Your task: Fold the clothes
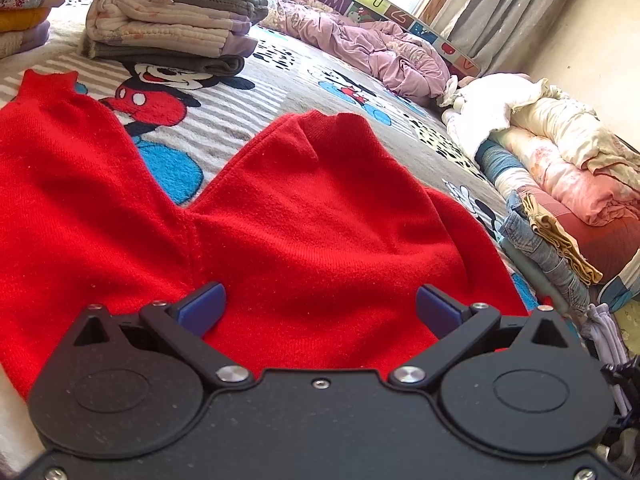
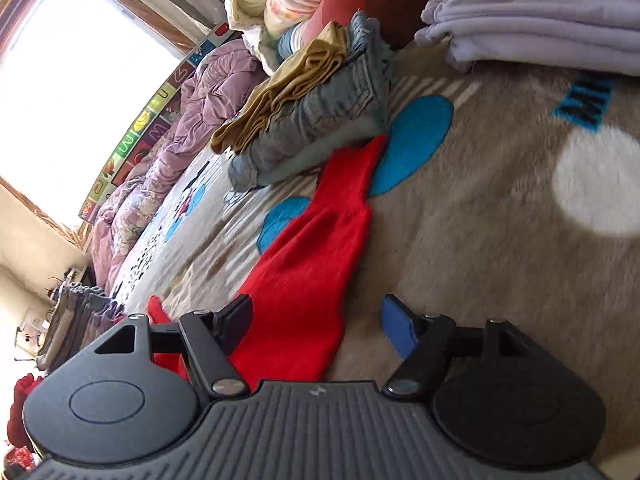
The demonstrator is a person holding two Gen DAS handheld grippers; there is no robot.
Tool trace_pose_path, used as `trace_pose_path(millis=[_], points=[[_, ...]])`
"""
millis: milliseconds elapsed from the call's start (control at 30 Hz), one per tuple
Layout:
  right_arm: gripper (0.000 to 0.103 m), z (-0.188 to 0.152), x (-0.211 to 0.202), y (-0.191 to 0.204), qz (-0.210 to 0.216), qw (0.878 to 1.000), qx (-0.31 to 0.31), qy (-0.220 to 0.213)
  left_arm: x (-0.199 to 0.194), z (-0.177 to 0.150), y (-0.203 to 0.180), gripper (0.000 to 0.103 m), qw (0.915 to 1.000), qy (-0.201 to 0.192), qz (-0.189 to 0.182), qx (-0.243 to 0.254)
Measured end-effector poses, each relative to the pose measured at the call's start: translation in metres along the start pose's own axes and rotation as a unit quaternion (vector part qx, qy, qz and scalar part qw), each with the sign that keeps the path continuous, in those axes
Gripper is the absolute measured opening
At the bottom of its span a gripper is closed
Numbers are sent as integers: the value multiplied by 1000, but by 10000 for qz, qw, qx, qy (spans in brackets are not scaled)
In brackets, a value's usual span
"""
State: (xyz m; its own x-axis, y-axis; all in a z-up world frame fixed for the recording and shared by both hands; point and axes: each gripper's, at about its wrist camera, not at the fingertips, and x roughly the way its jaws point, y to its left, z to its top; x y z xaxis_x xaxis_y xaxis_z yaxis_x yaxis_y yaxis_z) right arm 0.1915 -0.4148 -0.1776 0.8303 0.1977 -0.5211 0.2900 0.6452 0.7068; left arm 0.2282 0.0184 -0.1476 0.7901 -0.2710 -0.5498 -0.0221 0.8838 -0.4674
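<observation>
Stacks of folded clothes are sitting all around you on the cartoon-mouse blanket [image 1: 248,92]; a tall grey and pink pile [image 1: 172,20] is standing past the far end of the red pants [image 1: 280,224], and a jeans pile [image 2: 320,120] with a tan cloth on top is lying just beside the tip of one red leg; a folded pale purple stack [image 2: 540,24] is resting further off on your right; a crumpled purple quilt [image 1: 372,52] is lying by the window, well apart from the pants; rolled bedding [image 1: 560,160] is bunching up by the wall.

You are looking at red knit pants lying spread on the blanket, the two legs opening like a V away from your left gripper [image 1: 318,308]; one cuff is puffing up a little and the cloth is looking soft and wrinkly.

Your left gripper is hanging wide open over the waist part, holding nothing; your right gripper [image 2: 316,330] is also gaping wide, holding nothing, with a red leg lying between its blue pads [image 2: 396,330].
</observation>
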Motion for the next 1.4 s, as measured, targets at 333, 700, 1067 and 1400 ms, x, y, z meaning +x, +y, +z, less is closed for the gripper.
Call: trace_pose_path(millis=[333,700,1067,1400], points=[[67,-115,-28,31,878,9898,938,618,-89,22,60,102,9748,-712,-225,-2104],[49,-142,-25,37,1127,9776,1660,642,-119,-5,69,102,9701,244,-108,-2414],[20,-145,-16,27,1244,9758,1706,575,-102,-53,43,41,9779,687,-112,-1973],[6,-159,-42,15,1176,9805,1367,782,-113,-89,48,15,9758,1053,-48,-1918]])
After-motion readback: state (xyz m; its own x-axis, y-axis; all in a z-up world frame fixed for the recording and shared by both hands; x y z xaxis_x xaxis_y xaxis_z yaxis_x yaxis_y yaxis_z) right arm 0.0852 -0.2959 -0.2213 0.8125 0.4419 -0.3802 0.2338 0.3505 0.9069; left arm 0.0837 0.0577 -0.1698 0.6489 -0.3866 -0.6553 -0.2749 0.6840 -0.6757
